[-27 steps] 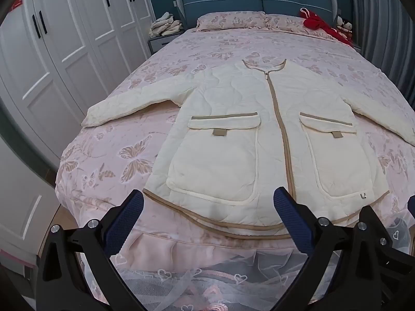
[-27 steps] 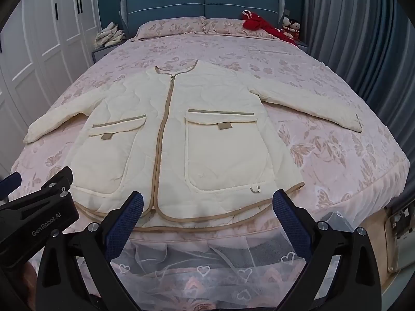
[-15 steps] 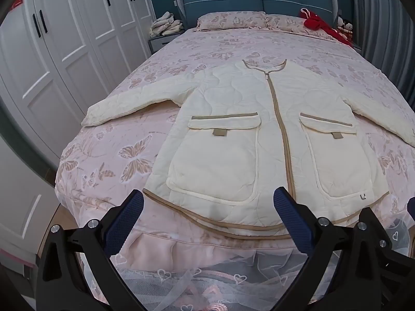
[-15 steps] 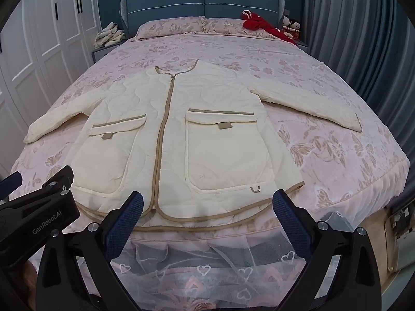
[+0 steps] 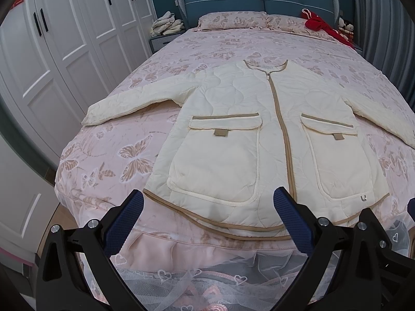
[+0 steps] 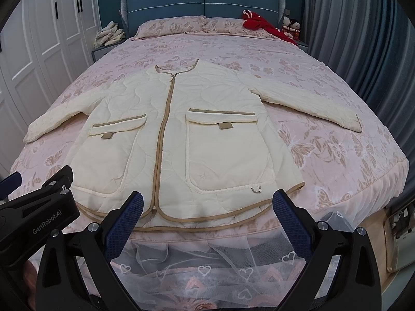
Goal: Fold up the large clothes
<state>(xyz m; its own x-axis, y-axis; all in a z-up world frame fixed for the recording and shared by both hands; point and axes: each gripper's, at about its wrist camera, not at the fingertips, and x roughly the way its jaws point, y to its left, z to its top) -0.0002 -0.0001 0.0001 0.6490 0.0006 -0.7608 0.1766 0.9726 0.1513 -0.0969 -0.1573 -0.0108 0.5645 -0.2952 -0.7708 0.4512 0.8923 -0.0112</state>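
The cream jacket [image 5: 249, 140] lies flat, zipped, sleeves spread, near the bed's [image 5: 109, 155] foot, ready for folding; both hand-held grippers [image 5: 207, 215] [image 6: 207, 215] hover wide, empty, before its hem.

place: home bedroom | evidence: bed [image 5: 109, 155], pillows [image 5: 230, 20], wardrobe [image 5: 64, 39]

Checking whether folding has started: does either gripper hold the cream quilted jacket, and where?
Nothing is held. The left gripper and right gripper are open above the cream quilted jacket's hem.
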